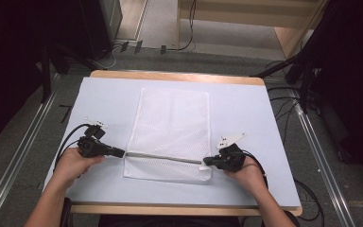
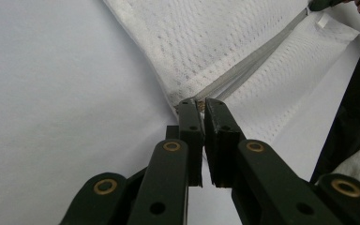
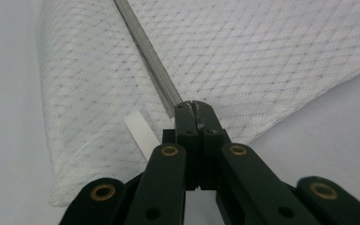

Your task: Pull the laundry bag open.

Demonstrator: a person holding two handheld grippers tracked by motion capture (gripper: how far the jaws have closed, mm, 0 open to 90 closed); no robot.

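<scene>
A white mesh bag (image 1: 170,123) lies flat on the table, with a grey zipper (image 1: 163,157) running across its near end. My left gripper (image 1: 122,152) is at the zipper's left end. In the left gripper view its jaws pinch the bag's edge (image 2: 187,89) where the zipper (image 2: 248,70) starts, with only a thin gap left between them at my left gripper (image 2: 200,103). My right gripper (image 1: 206,161) is at the zipper's right end. In the right gripper view, my right gripper (image 3: 193,105) is shut on the end of the zipper (image 3: 150,51). A white tag (image 3: 138,131) lies beside it.
The light table (image 1: 104,99) has bare surface left and right of the bag. Its wooden edge (image 1: 179,75) runs along the far side. Cables (image 1: 68,139) trail from both grippers. Dark stands and rails flank the table on the floor.
</scene>
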